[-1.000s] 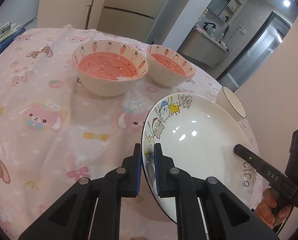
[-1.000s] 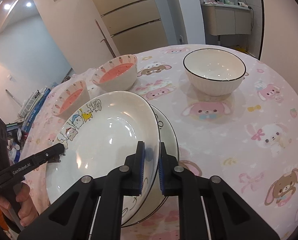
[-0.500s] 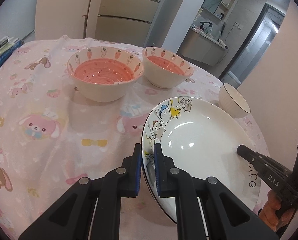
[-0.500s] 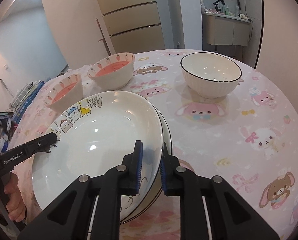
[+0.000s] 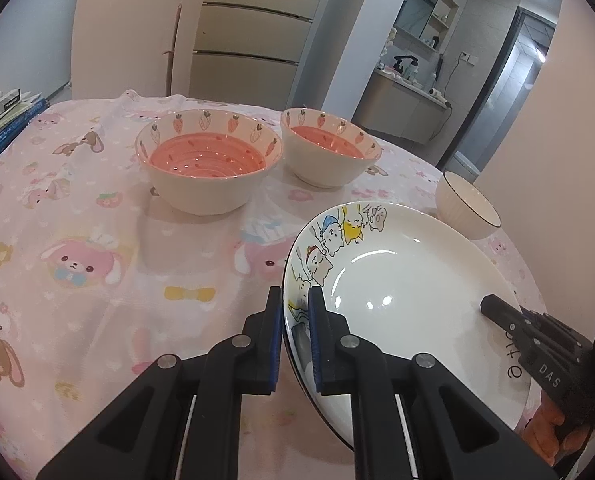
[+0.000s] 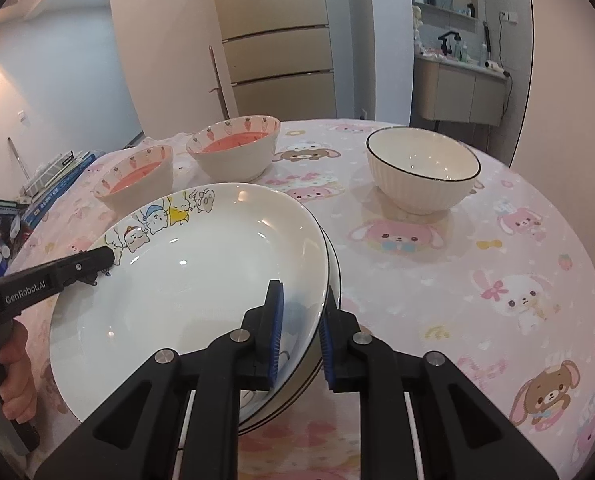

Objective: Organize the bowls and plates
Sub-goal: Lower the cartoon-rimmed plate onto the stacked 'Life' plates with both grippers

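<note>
We hold the cartoon plate (image 5: 409,280) between both tools, low and right of centre in the left wrist view and low and left of centre in the right wrist view. Our left gripper (image 5: 295,328) is clenched on the plate's near rim, one blue pad on each face of the rim. In the right wrist view our right gripper (image 6: 301,332) straddles the opposite rim; its jaws look slightly spread, the left pad lying over the plate's inner face and the right pad outside the edge, and we cannot tell whether they press on it. The cartoon plate sits nested over a second plate (image 6: 333,276), whose dark-lined rim peeks out at the right side beneath it. Both lie on the pink tablecloth (image 6: 477,280) printed with bunnies. Toward the upper middle of the left wrist view stand the large carrot bowl (image 5: 207,160) and, just to its right, the small carrot bowl (image 5: 329,146), close but apart. The white ribbed bowl (image 6: 423,170) stands alone in the upper right of the right wrist view.
</note>
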Available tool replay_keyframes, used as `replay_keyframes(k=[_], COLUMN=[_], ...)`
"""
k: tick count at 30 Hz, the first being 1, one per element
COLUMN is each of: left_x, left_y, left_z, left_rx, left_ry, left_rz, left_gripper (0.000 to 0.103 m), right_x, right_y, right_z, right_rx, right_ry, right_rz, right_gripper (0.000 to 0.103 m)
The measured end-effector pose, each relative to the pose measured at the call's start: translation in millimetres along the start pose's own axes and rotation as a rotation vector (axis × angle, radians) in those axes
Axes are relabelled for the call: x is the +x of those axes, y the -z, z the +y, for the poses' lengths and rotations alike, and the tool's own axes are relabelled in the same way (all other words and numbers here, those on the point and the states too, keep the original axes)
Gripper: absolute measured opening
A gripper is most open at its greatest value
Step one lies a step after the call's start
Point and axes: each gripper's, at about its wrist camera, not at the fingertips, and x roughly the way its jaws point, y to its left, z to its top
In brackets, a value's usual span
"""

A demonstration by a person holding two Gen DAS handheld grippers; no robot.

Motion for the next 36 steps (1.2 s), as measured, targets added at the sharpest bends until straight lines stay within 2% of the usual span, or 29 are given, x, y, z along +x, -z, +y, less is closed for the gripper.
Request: replay_keyframes(k=[7, 16, 18, 20, 22, 25, 27, 29, 30, 34, 36], left_x=[-1.4, -1.1, -1.5, -2.3, -5.4, -9.7, -10.4, -6.3, -4.1, -4.6, -4.0], left_y=[2.4, 1.4, 1.5, 0.9, 0.8, -0.4, -0.3, 0.5, 1.0, 6.5, 6.2], left_z=[-0.1, 1.9, 3.9, 6.0, 6.4, 6.8, 7.2, 4.8, 2.8, -9.7, -7.4], left_rx=[-0.001, -0.019, -0.028, -0.038, -0.042, -0.033, -0.031, -0.01, -0.002, 0.076, 0.063], left_ry=[0.002, 0.007, 0.01, 0.012, 0.009, 0.005, -0.008, -0.031, -0.004, -0.074, -0.064], left_rz=[-0.022, -0.042, -0.046, -0.052, -0.07, -0.085, -0.08, -0.049, -0.027, -0.049, -0.044], left_gripper=[0.011, 0.012, 0.016, 0.036, 0.046, 0.047, 0.046, 0.013, 0.01, 0.011, 0.011], right_x=[-3.7, 3.3, 4.2, 4.8, 5.5, 5.5, 4.3, 3.4, 3.5, 3.6, 3.6], right_y=[7.3, 5.3, 4.8, 4.8, 4.4, 4.2, 4.7, 4.9, 4.9, 5.1, 4.7], right_z=[3.6, -4.6, -7.2, -10.1, -11.7, -12.4, -12.3, -12.9, -13.0, -13.4, -14.2], right_rx=[-0.015, 0.065, 0.083, 0.099, 0.111, 0.116, 0.116, 0.118, 0.118, 0.122, 0.128], right_ry=[0.02, -0.008, -0.018, -0.033, -0.04, -0.042, -0.039, -0.04, -0.042, -0.044, -0.045], right_rz=[-0.055, -0.068, -0.07, -0.071, -0.073, -0.076, -0.082, -0.085, -0.085, -0.085, -0.086], right_gripper=[0.017, 0.015, 0.014, 0.014, 0.013, 0.013, 0.013, 0.013, 0.013, 0.013, 0.013])
